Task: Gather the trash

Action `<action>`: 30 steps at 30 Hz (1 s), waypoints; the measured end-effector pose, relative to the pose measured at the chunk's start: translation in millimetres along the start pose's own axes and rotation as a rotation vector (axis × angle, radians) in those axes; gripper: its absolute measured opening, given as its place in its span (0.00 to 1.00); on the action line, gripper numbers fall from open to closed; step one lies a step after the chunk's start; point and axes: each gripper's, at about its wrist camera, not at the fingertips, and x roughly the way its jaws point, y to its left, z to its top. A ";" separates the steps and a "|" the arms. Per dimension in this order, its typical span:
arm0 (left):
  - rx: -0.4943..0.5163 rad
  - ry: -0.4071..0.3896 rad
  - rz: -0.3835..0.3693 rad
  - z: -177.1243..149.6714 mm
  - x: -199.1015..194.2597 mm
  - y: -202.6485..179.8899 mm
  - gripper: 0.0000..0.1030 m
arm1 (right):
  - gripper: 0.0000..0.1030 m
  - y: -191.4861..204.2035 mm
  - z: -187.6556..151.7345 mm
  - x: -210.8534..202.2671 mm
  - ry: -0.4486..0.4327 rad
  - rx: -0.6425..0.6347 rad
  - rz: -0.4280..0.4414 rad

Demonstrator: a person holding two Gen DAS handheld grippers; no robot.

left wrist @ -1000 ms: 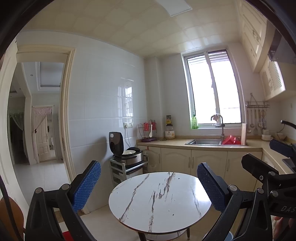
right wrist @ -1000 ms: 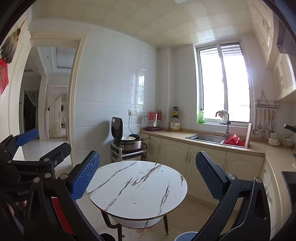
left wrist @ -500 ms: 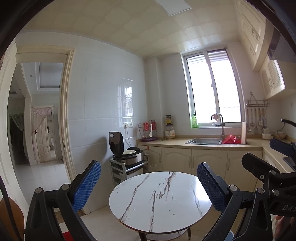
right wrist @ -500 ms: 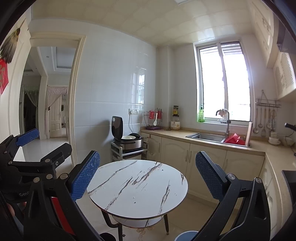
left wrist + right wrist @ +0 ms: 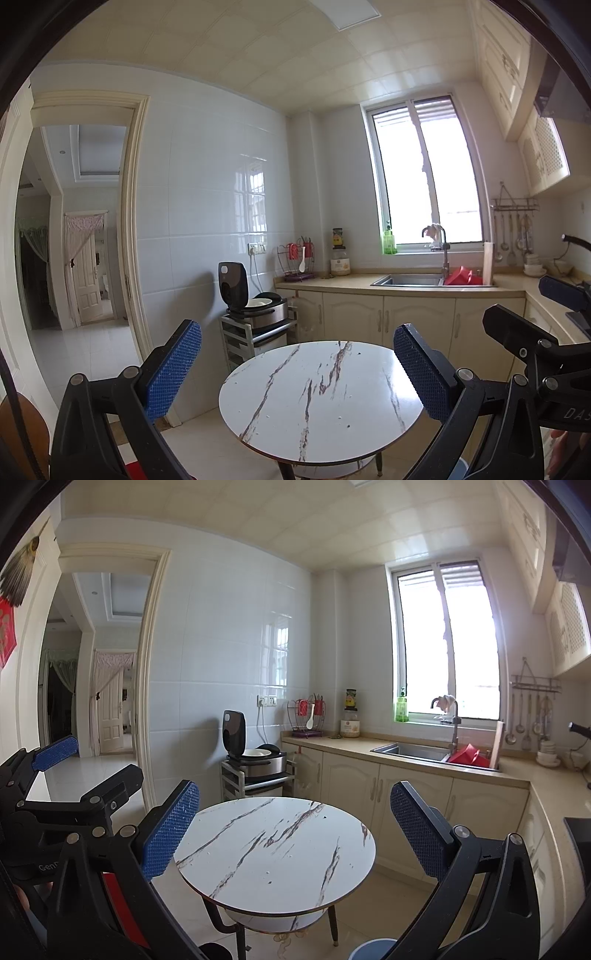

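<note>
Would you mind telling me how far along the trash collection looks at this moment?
Nothing looks collected yet. The left gripper and right gripper are both open and hold nothing, raised in front of the round marble table. Only tiny specks show on its top. Finding and picking up trash remains.

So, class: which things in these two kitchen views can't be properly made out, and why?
- Specks on the round table: too small in both views to identify.
- Blue container: right wrist view, cut off by the bottom edge.
- Sink interior: hidden by its rim.
- Red object: behind the right gripper.
</note>
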 end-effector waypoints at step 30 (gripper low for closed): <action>0.012 -0.007 -0.015 -8.3 15.8 34.0 0.99 | 1.00 -2.9 -3.0 0.3 -0.001 0.003 0.009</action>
